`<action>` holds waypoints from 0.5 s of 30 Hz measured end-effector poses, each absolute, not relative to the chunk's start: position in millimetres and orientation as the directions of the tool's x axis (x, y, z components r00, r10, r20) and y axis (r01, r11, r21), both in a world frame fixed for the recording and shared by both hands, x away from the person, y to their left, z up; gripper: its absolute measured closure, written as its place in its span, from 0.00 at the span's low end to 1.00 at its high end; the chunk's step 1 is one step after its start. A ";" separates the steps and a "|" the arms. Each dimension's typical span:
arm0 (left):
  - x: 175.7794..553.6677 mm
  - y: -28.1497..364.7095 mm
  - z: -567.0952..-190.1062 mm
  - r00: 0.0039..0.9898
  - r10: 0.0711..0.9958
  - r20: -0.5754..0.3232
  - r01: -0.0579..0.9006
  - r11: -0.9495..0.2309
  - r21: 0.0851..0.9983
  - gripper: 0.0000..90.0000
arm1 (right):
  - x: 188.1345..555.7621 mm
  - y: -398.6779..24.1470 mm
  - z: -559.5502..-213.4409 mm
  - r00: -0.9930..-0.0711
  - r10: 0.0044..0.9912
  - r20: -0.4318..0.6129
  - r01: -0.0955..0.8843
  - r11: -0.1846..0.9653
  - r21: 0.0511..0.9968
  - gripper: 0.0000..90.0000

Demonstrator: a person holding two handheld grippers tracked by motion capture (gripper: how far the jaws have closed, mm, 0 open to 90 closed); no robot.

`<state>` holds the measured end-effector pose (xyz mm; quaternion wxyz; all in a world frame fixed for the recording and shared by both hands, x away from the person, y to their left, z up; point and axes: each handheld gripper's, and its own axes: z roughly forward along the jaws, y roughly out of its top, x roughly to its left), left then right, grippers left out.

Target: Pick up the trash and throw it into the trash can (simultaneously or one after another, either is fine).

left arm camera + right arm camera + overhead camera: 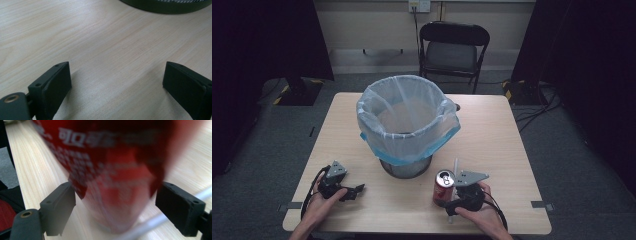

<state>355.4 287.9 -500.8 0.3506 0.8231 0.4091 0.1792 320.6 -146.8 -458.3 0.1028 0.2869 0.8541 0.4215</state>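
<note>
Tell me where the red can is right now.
In the high view the red can stands upright near the table's front edge, right of centre, just in front of the lined bin. It sits between the open jaws of the right gripper.

A red can [444,186] stands by the right claw [451,200], near the lined bin [408,122].

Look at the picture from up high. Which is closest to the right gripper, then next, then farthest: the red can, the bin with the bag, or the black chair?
1. The red can: right beside the right gripper, near the table's front edge.
2. The bin: farther back, in the middle of the table.
3. The black chair: farthest, on the floor behind the table.
</note>
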 end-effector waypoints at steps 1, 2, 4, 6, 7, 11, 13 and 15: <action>355.4 287.9 -500.8 0.601 0.799 0.008 0.548 -0.419 0.724 0.09 | 321.6 -144.3 -460.0 -0.819 0.570 0.066 0.400 0.483 0.779 0.18; 355.4 287.9 -500.8 0.601 0.799 0.008 0.548 -0.420 0.724 0.09 | 322.4 -142.7 -462.0 -0.821 0.567 0.068 0.398 0.482 0.780 0.19; 355.4 287.9 -500.8 0.601 0.799 0.008 0.548 -0.420 0.724 0.09 | 323.0 -139.0 -466.5 -0.823 0.565 0.066 0.396 0.485 0.780 0.24; 355.4 287.9 -500.8 0.601 0.799 0.009 0.548 -0.420 0.724 0.09 | 323.1 -138.5 -467.1 -0.823 0.565 0.061 0.393 0.489 0.779 0.25; 355.4 287.9 -500.8 0.601 0.799 0.008 0.548 -0.420 0.724 0.09 | 323.5 -138.0 -468.0 -0.819 0.571 0.057 0.394 0.487 0.779 0.28; 355.3 287.9 -500.7 0.600 0.800 0.008 0.549 -0.419 0.723 0.09 | 323.9 -136.9 -468.8 -0.823 0.566 0.047 0.383 0.494 0.781 0.36; 355.4 287.9 -500.8 0.601 0.799 0.008 0.548 -0.419 0.724 0.09 | 323.4 -135.8 -468.8 -0.825 0.564 0.041 0.379 0.498 0.780 0.37; 355.4 287.9 -500.8 0.601 0.799 0.008 0.548 -0.420 0.724 0.09 | 324.4 -136.4 -467.9 -0.825 0.564 0.043 0.380 0.497 0.780 0.38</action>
